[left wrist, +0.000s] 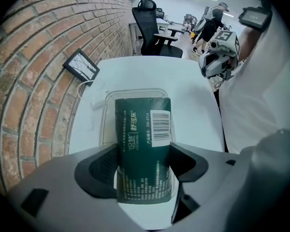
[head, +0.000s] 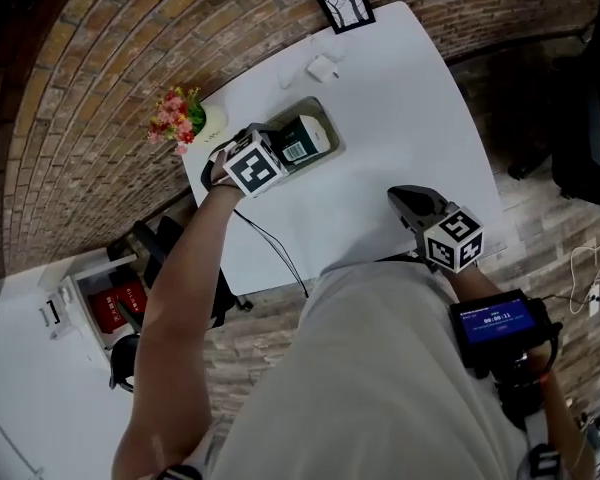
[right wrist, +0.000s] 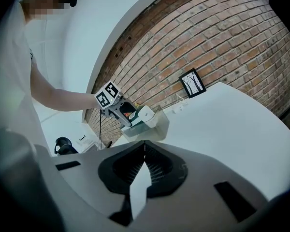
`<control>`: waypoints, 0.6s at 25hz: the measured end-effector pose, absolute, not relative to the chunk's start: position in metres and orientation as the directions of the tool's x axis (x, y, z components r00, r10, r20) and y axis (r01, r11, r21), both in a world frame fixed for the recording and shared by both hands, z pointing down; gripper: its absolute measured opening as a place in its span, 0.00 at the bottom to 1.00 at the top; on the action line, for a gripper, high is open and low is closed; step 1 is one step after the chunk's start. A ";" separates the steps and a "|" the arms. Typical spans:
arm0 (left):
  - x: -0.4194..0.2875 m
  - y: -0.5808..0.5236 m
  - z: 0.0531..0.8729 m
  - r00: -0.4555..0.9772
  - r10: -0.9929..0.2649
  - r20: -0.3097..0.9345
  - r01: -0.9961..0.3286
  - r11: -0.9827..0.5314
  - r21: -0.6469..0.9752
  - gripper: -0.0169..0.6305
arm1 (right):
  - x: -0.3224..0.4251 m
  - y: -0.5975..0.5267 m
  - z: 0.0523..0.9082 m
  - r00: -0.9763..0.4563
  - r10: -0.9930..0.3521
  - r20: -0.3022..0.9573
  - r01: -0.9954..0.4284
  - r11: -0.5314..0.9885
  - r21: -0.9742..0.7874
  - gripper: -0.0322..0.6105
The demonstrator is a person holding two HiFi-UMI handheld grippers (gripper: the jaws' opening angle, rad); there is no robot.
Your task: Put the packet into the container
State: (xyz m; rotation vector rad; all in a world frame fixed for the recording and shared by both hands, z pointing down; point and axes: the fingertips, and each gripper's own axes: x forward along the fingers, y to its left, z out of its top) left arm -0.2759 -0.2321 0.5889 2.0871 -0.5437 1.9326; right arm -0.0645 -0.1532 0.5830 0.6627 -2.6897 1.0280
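A dark green packet (left wrist: 142, 144) with a white barcode label sits lengthwise between the jaws of my left gripper (left wrist: 144, 164), and both pads press its sides. The packet hangs over the clear plastic container (left wrist: 135, 92), which stands on the white table (head: 400, 98). From the head view, the left gripper (head: 288, 148) and the packet (head: 302, 140) are right at the container (head: 318, 108). My right gripper (head: 395, 196) hovers over the table's near right part, away from the container. Its jaws (right wrist: 144, 153) are shut with nothing between them.
A framed picture (head: 343, 4) leans on the brick wall at the table's far end, with a small white object (head: 322, 68) near it. A pot of flowers (head: 177, 116) stands at the table's left corner. A black office chair (left wrist: 152, 28) stands beyond the table.
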 end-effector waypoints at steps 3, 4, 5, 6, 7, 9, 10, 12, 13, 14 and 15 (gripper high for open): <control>-0.269 -0.232 0.599 0.065 -0.073 0.995 -0.427 -0.903 -0.038 0.54 | -0.059 -0.152 0.585 -0.876 -0.344 0.339 -0.483 0.648 -0.589 0.06; -0.269 -0.232 0.601 0.066 -0.062 0.996 -0.422 -0.906 -0.028 0.54 | -0.060 -0.153 0.584 -0.873 -0.346 0.344 -0.487 0.645 -0.589 0.06; -0.270 -0.232 0.602 0.063 -0.054 0.997 -0.415 -0.910 -0.023 0.54 | -0.061 -0.154 0.584 -0.872 -0.347 0.346 -0.490 0.644 -0.588 0.06; -0.271 -0.232 0.603 0.056 -0.049 0.997 -0.406 -0.914 -0.022 0.54 | -0.064 -0.155 0.584 -0.871 -0.348 0.347 -0.491 0.643 -0.588 0.06; -0.273 -0.233 0.604 0.047 -0.049 0.998 -0.398 -0.917 -0.026 0.54 | -0.066 -0.156 0.584 -0.871 -0.349 0.346 -0.491 0.643 -0.588 0.06; -0.276 -0.235 0.607 0.029 -0.056 0.998 -0.395 -0.918 -0.040 0.54 | -0.068 -0.156 0.584 -0.871 -0.350 0.346 -0.492 0.643 -0.588 0.06; -0.277 -0.236 0.609 0.023 -0.057 0.998 -0.402 -0.914 -0.043 0.54 | -0.068 -0.156 0.585 -0.870 -0.349 0.347 -0.492 0.642 -0.588 0.06; -0.278 -0.236 0.614 0.019 -0.045 0.999 -0.425 -0.904 -0.033 0.55 | -0.067 -0.154 0.587 -0.868 -0.349 0.352 -0.496 0.639 -0.588 0.06; -0.278 -0.237 0.616 0.024 -0.035 0.999 -0.438 -0.899 -0.021 0.55 | -0.067 -0.153 0.587 -0.867 -0.350 0.355 -0.498 0.638 -0.588 0.06; -0.275 -0.238 0.619 0.038 -0.025 0.999 -0.449 -0.893 -0.005 0.55 | -0.066 -0.153 0.588 -0.866 -0.350 0.357 -0.500 0.636 -0.588 0.06; -0.272 -0.239 0.622 0.063 -0.015 0.998 -0.459 -0.888 0.015 0.55 | -0.066 -0.153 0.588 -0.865 -0.351 0.359 -0.501 0.635 -0.588 0.06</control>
